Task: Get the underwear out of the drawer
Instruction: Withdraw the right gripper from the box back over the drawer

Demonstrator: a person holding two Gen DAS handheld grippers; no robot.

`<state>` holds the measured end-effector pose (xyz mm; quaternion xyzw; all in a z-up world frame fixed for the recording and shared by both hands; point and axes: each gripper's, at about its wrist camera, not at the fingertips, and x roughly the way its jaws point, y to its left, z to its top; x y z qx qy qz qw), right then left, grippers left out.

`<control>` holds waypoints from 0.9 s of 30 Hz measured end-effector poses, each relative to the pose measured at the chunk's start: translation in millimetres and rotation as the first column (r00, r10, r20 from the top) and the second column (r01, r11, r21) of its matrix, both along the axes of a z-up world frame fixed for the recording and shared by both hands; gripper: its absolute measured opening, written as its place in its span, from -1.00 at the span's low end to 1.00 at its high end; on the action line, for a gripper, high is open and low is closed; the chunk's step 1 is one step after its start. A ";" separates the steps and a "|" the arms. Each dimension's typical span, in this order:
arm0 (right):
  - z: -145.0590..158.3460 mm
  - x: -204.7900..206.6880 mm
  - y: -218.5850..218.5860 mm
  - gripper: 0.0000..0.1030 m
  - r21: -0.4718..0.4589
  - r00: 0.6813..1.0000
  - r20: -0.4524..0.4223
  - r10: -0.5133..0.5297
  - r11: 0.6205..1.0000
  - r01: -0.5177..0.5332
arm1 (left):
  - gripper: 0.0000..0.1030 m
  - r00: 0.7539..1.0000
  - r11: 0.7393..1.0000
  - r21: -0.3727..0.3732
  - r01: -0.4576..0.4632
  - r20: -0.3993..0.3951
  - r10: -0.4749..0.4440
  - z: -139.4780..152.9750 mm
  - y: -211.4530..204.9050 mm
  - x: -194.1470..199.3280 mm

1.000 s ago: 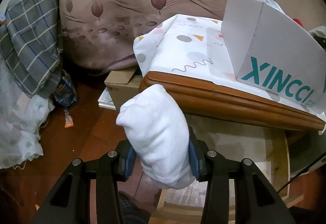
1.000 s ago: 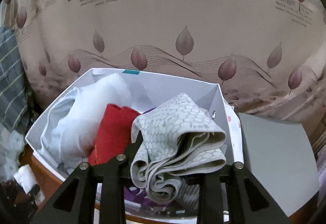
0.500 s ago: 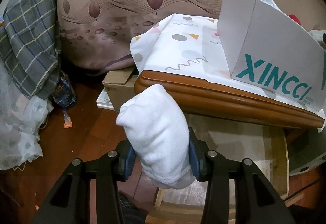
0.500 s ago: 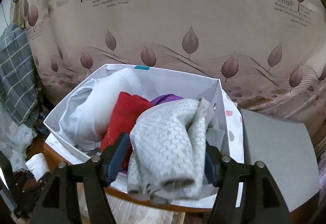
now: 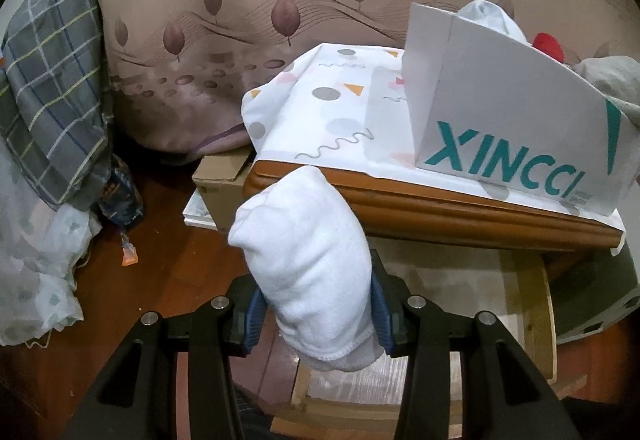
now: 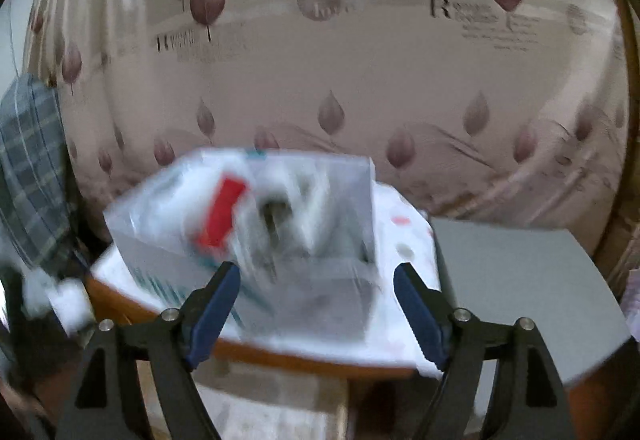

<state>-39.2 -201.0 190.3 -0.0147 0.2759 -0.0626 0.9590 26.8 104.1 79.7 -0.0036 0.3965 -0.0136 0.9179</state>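
The left gripper [image 5: 316, 304] is pinching a rolled white garment [image 5: 304, 260] in narrow jaws, pointing down in front of the bench [image 5: 420, 208]. The right gripper [image 6: 316, 300] is opening its jaws wide — nothing between them — aimed at the white box [image 6: 320, 296], where the remaining underwear is sitting, blurred. It should be slowing and centring on one piece — not the box wall — before closing.

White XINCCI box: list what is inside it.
Poking above the white XINCCI box rim: a white garment, a red one, a grey one. Its walls hide anything lower.
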 end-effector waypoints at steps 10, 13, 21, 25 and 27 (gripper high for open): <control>-124.2 -27.5 -1.5 0.58 -0.068 0.981 -0.192 0.036 0.996 -0.050 | -0.21 0.999 0.998 0.051 0.046 0.027 -0.048 34.6 -28.2 -13.1; -139.5 -28.8 -2.2 0.58 -0.050 0.978 -0.204 0.045 0.997 -0.056 | -0.21 0.996 0.996 0.051 0.074 0.041 -0.076 56.3 -35.8 -14.3; -152.8 -29.2 -20.9 0.58 0.004 0.966 -0.256 -0.017 1.000 0.019 | -0.21 0.983 0.990 0.019 0.142 0.113 -0.143 134.3 -52.4 -10.5; -156.2 -27.9 -27.9 0.58 0.010 0.961 -0.274 -0.039 0.999 0.043 | -0.21 0.976 0.983 -0.003 0.184 0.122 -0.182 164.6 -66.4 10.3; -156.0 -26.6 -29.4 0.58 0.015 0.960 -0.278 -0.036 0.999 0.041 | -0.21 0.967 0.976 -0.004 0.218 0.140 -0.215 181.0 -79.2 23.7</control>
